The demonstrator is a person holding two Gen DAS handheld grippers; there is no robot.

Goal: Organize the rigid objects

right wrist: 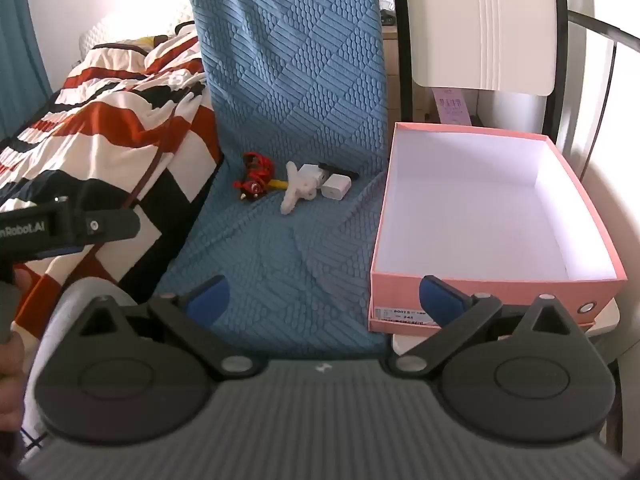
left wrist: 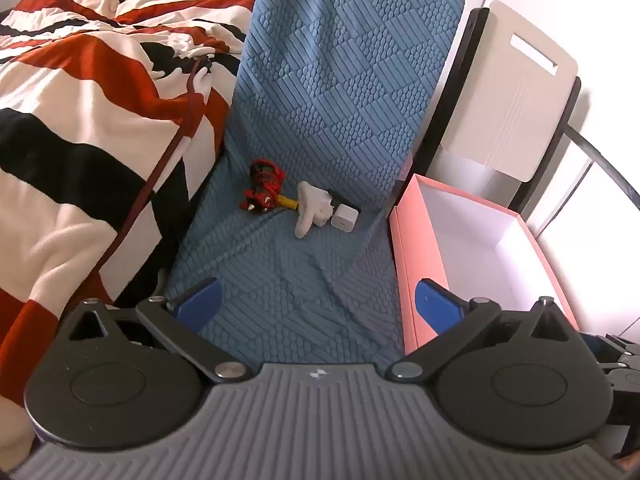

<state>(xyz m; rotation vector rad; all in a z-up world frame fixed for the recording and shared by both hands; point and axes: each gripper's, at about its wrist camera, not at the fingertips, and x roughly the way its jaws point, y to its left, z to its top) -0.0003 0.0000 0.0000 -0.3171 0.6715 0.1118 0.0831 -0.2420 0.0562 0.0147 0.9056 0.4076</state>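
Observation:
Small objects lie at the back of a blue-covered chair seat (left wrist: 280, 272): a red toy (left wrist: 262, 188) (right wrist: 254, 178), a white plush piece (left wrist: 314, 208) (right wrist: 298, 192), a white charger cube (left wrist: 343, 218) (right wrist: 335, 189) and a black item (left wrist: 344, 200) behind it. An open pink box (left wrist: 416, 264) (right wrist: 480, 280) with a white, empty inside stands to the right of the seat. My left gripper (left wrist: 318, 302) is open and empty, low over the seat's front. My right gripper (right wrist: 322, 298) is open and empty, its right finger (right wrist: 440, 300) in front of the box's near wall.
A bed with a red, white and black striped blanket (left wrist: 80, 120) (right wrist: 120, 112) lies to the left of the chair. A white chair back (left wrist: 516, 92) (right wrist: 484, 24) with a black frame rises behind the box. The left gripper's body (right wrist: 68, 224) shows at the right wrist view's left edge.

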